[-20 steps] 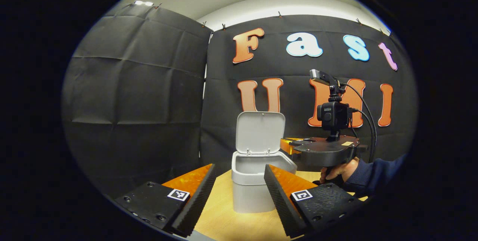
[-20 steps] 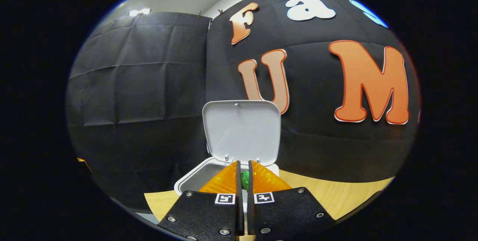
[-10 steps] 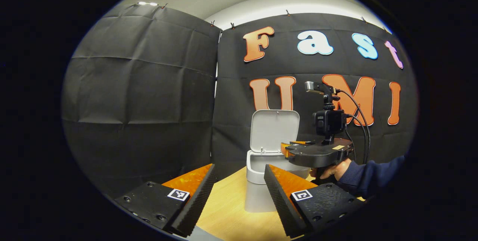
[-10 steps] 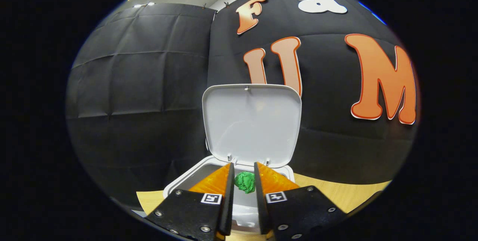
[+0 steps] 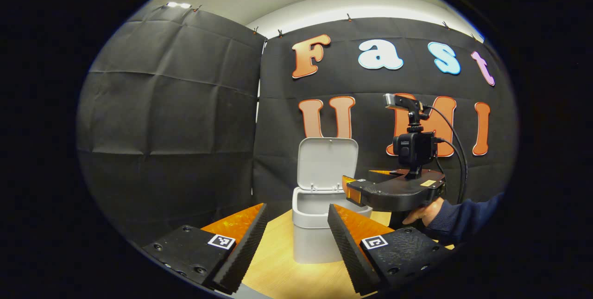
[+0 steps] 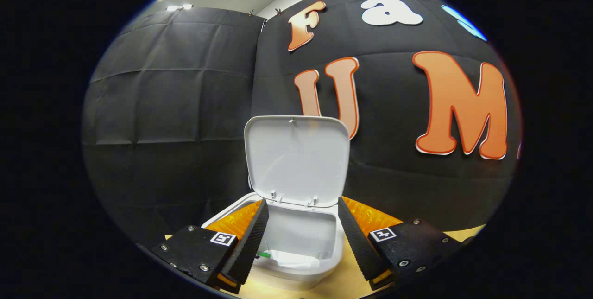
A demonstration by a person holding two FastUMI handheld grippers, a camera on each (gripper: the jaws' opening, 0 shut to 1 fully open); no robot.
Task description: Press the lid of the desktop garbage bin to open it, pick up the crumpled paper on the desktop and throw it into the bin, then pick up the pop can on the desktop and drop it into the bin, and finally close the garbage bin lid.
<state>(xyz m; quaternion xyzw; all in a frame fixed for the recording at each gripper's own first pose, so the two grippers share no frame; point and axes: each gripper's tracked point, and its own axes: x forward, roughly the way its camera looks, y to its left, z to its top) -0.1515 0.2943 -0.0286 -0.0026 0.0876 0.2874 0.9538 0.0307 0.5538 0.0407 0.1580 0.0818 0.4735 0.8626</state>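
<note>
Left gripper view: the left tongs [image 5: 296,218] hang spread apart and empty, with the bin [image 5: 319,225] on the tabletop [image 5: 278,271] beyond them, lid [image 5: 327,163] upright. Right gripper view: the right tongs [image 6: 300,213] gape wide above the bin [image 6: 296,262]; a scrap of green paper [image 6: 263,255] lies inside it.

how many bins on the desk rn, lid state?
1. The grey bin stands on the wooden desk near the booth's back wall, its lid hinged upright and open. The right tool is open above its mouth.
</note>
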